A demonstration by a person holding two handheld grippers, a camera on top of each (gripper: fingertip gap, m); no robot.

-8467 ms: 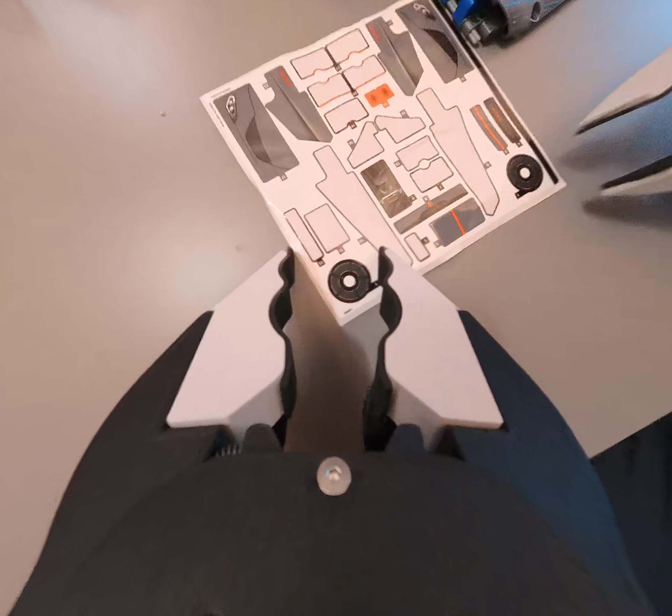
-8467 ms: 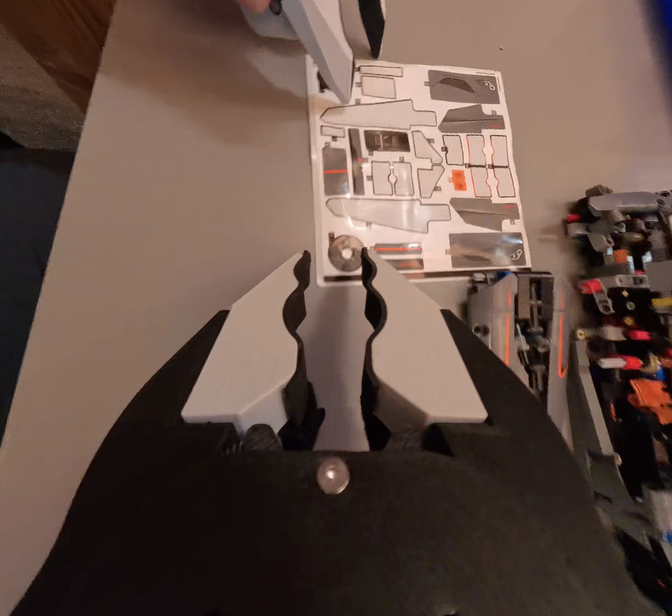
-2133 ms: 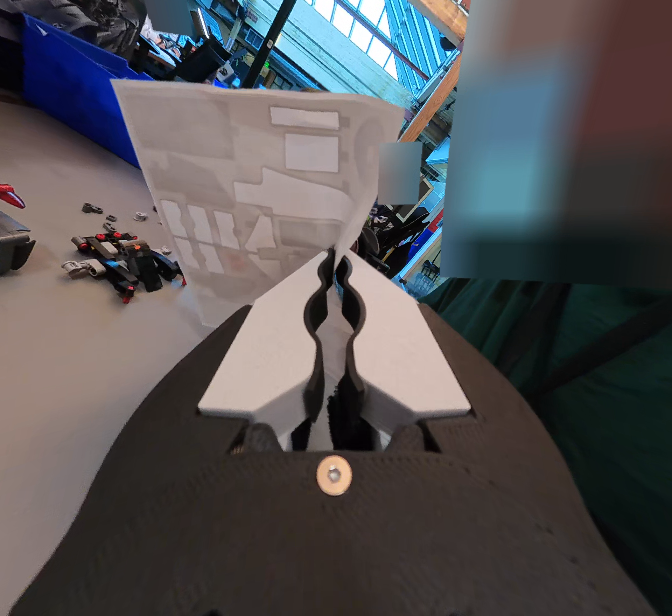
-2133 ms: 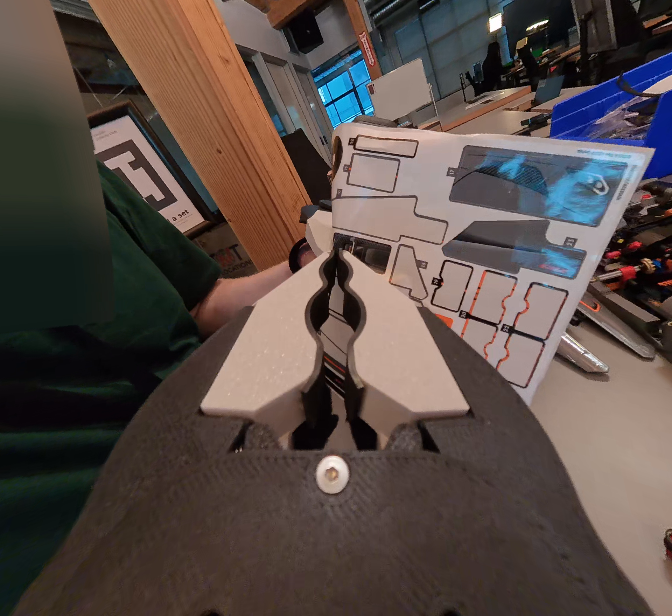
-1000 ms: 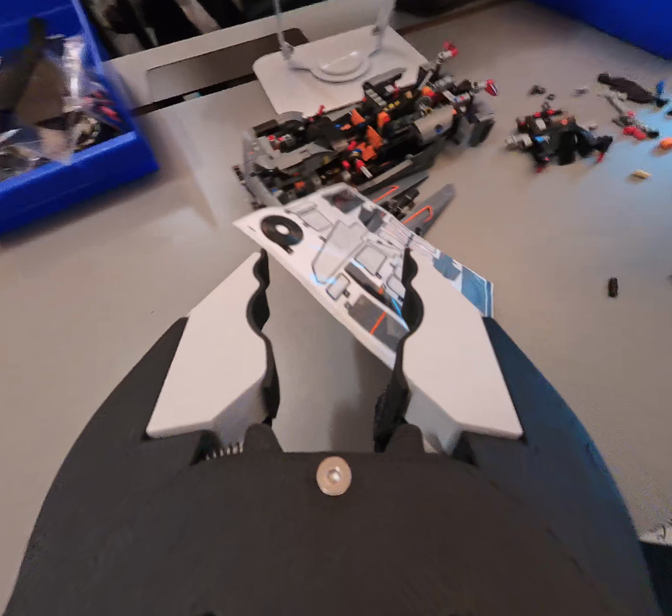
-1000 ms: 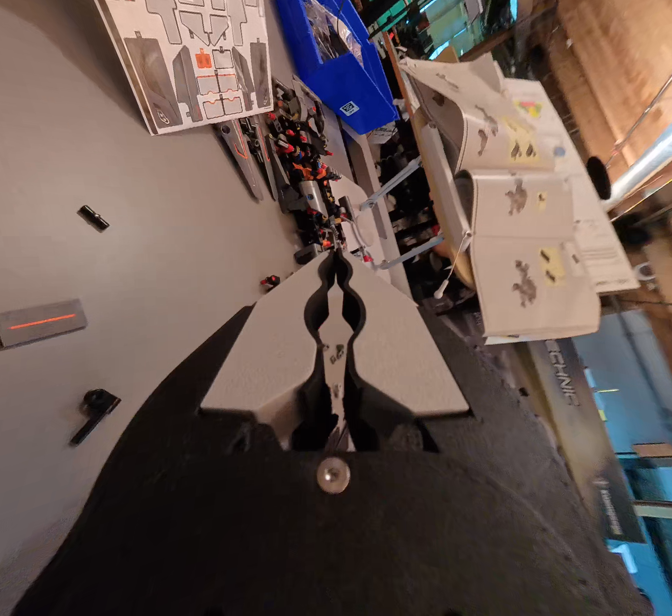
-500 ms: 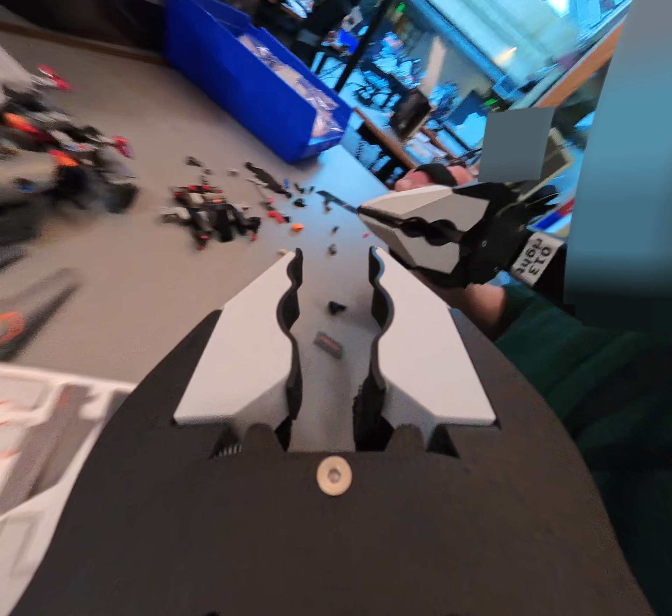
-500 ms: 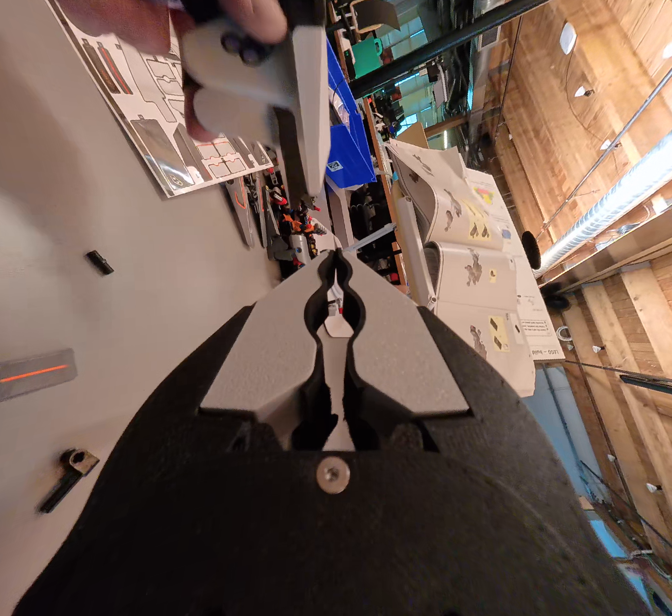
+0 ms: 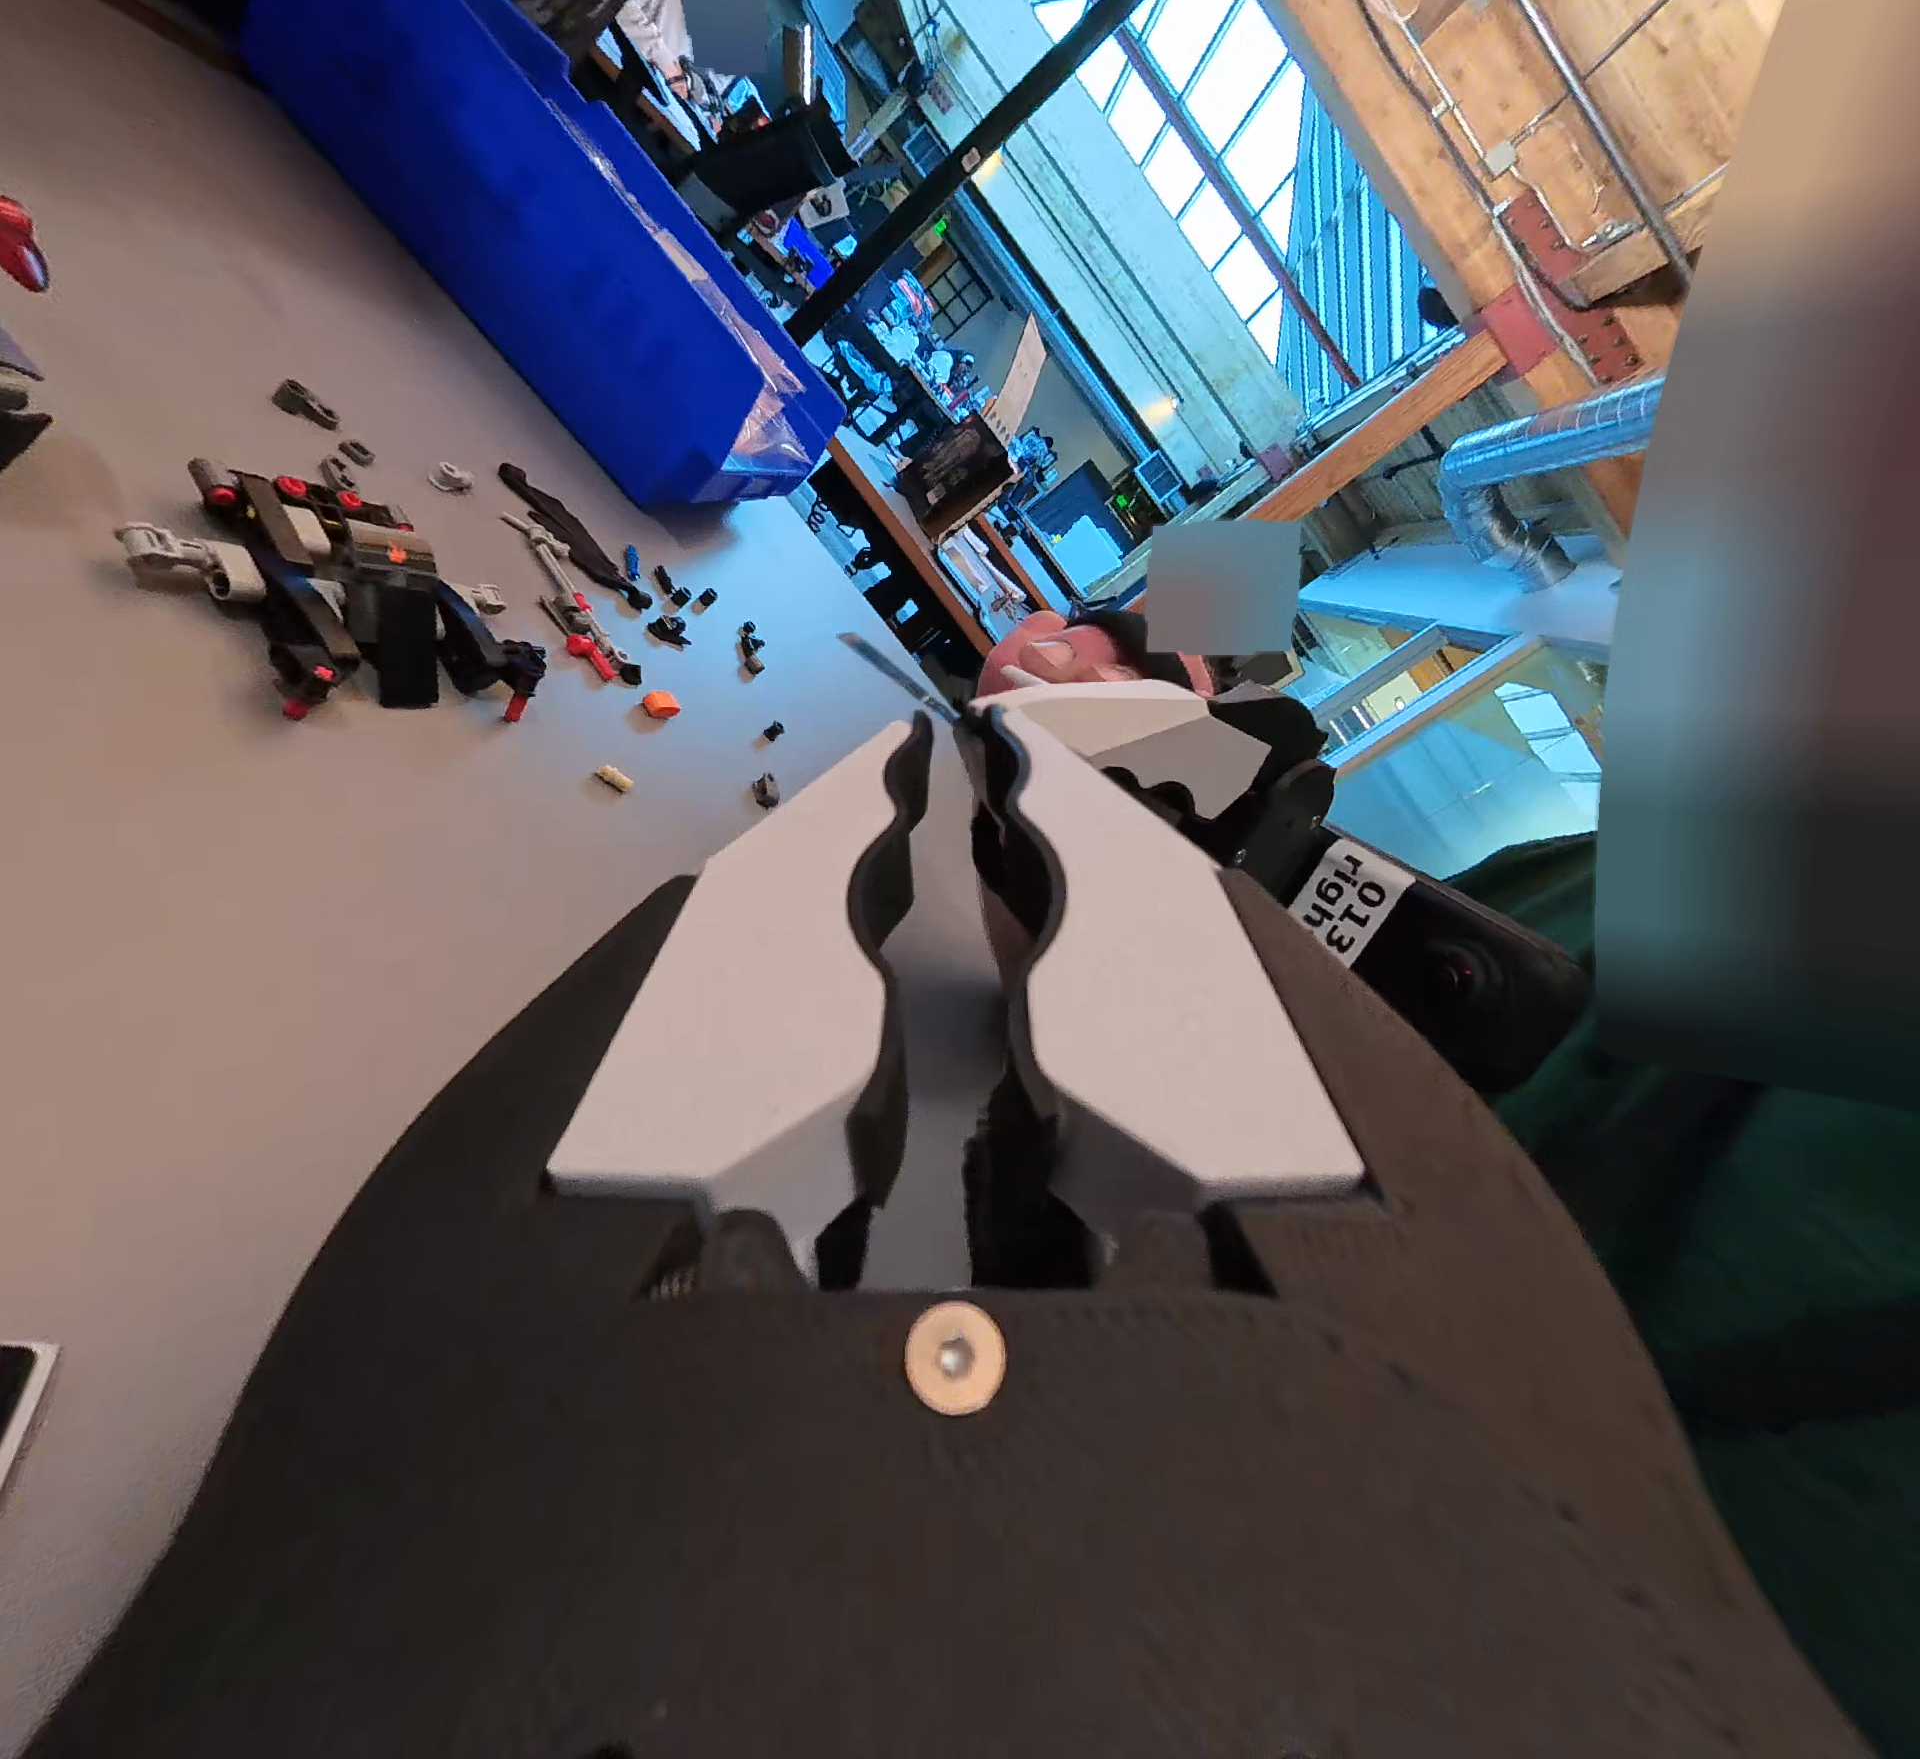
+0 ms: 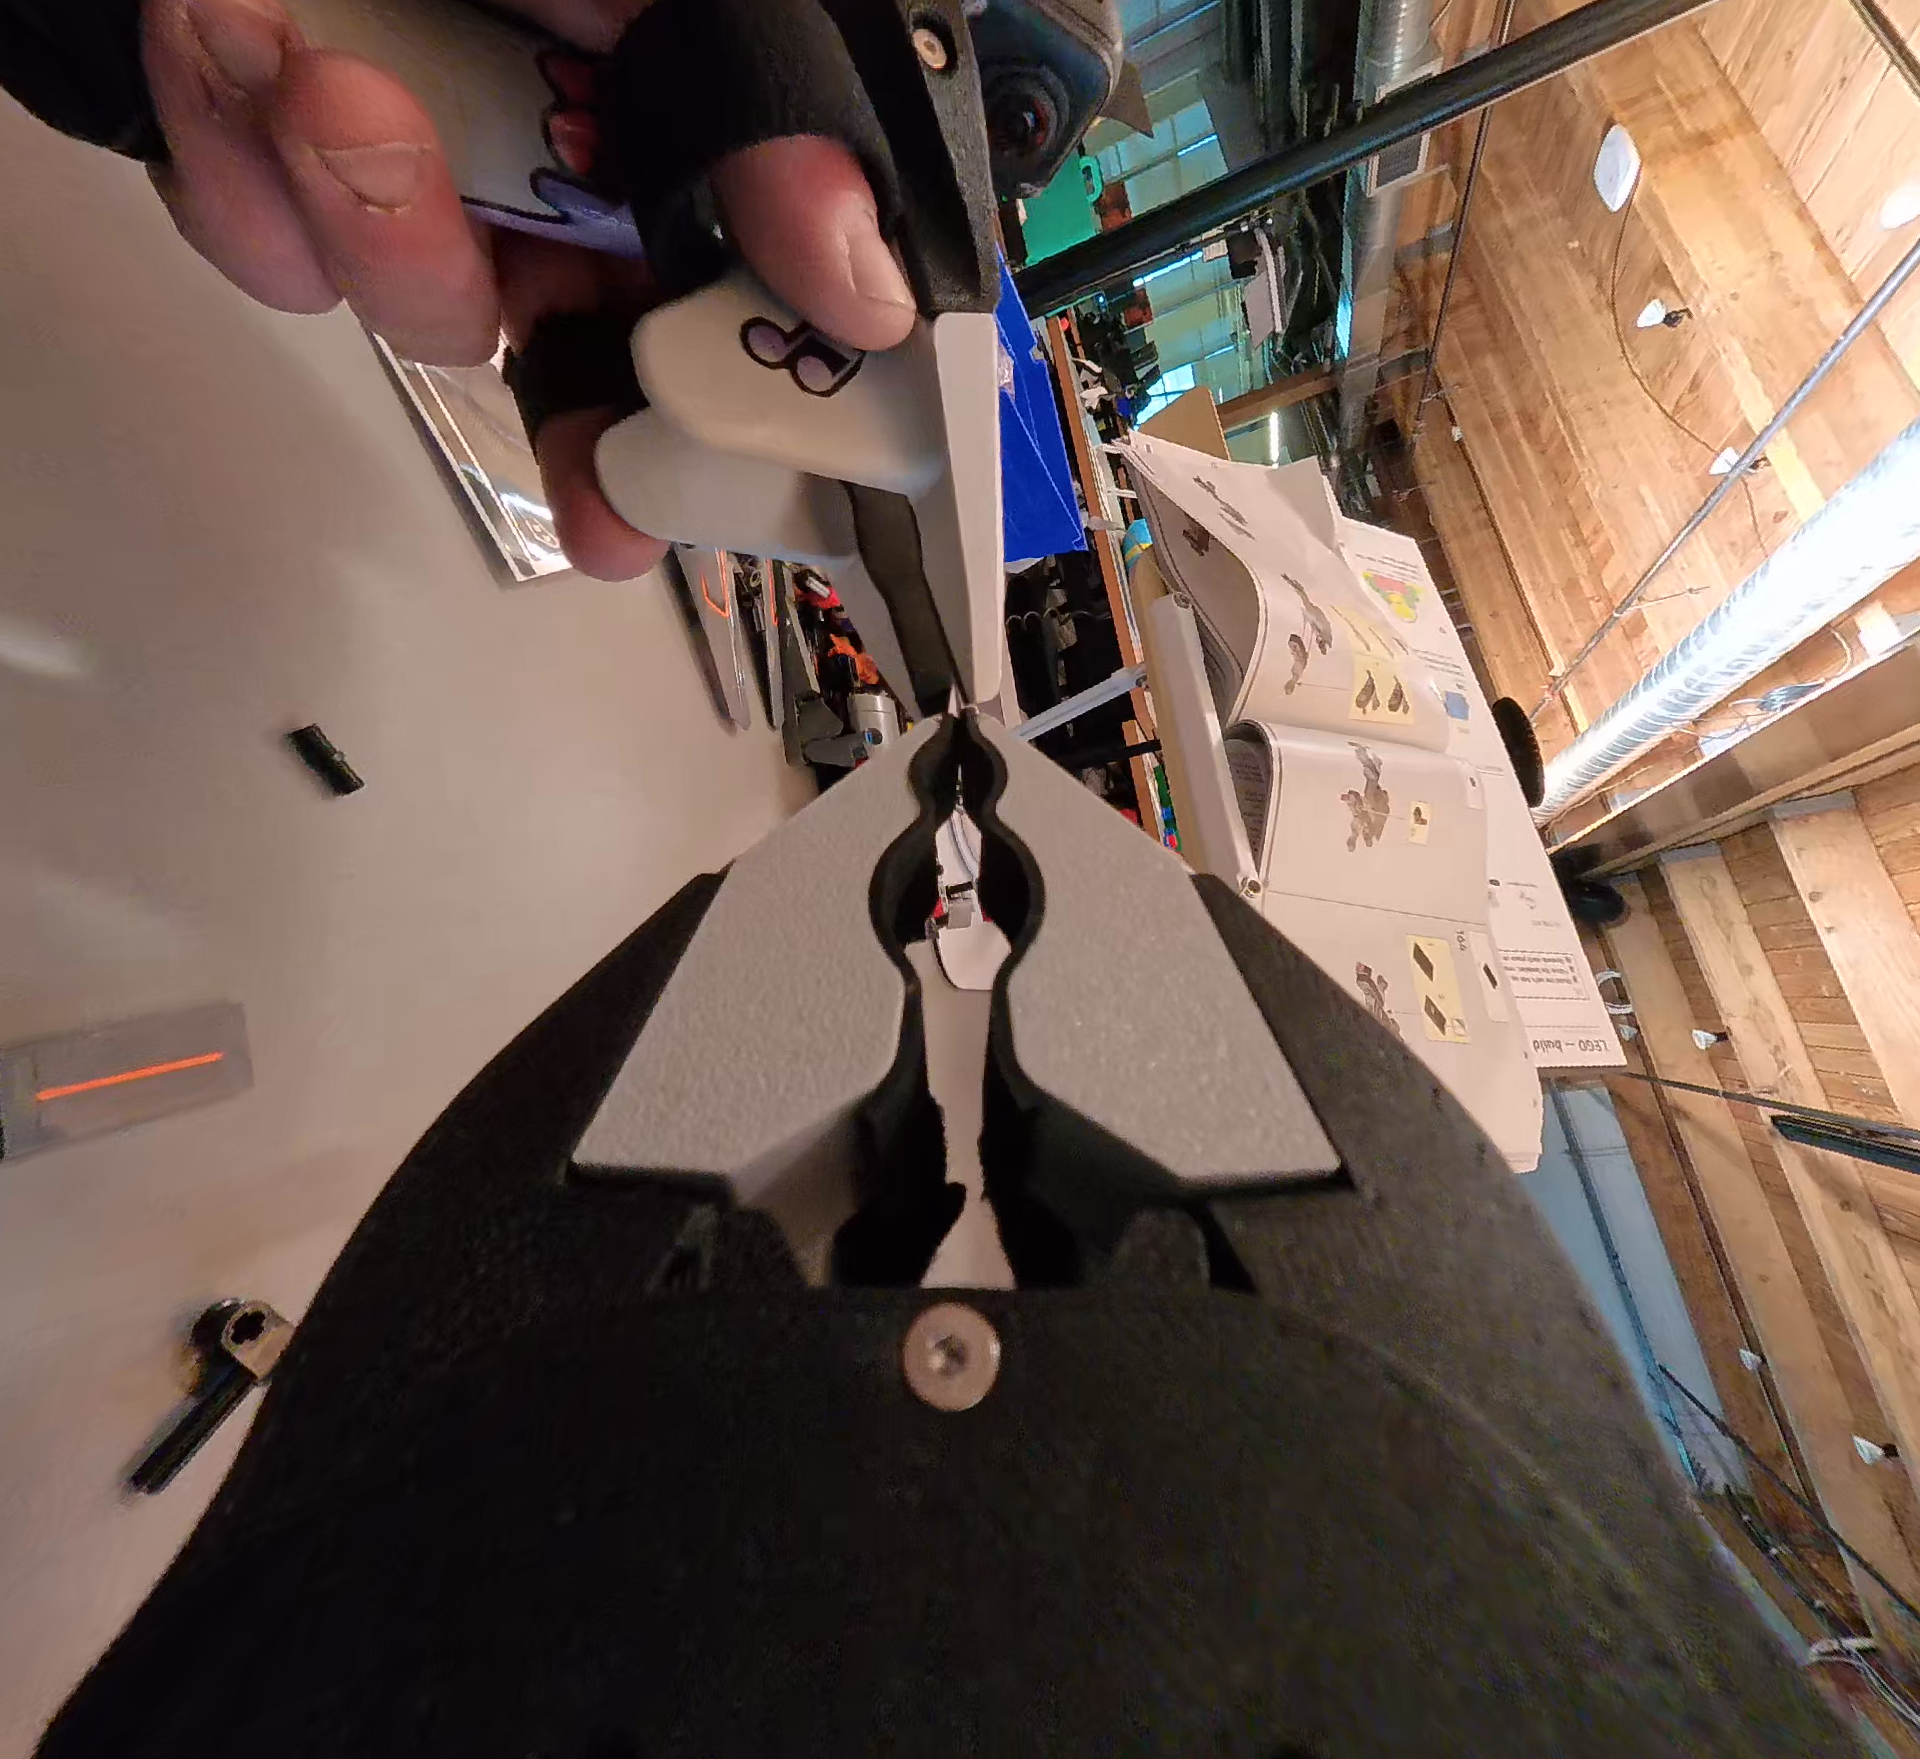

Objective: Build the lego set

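Tools meet tip to tip above the bench (image 9: 260, 982); right tool (image 10: 961, 722) is pinched fully closed on a thin sticker (image 9: 894, 668), held edge-on clear of the surface, presumably so the left tool (image 9: 951, 722), jaws narrowed to a slit and gripping nothing visible, can take its free edge; sticker sheet (image 10: 468, 452) and model (image 10: 821, 660) lie beyond; manual (image 10: 1351, 826) stands open for reference.

Grey-and-black claws (image 9: 948, 722), blue bin (image 9: 540, 255), orange-striped grey sticker (image 10: 125, 1081).
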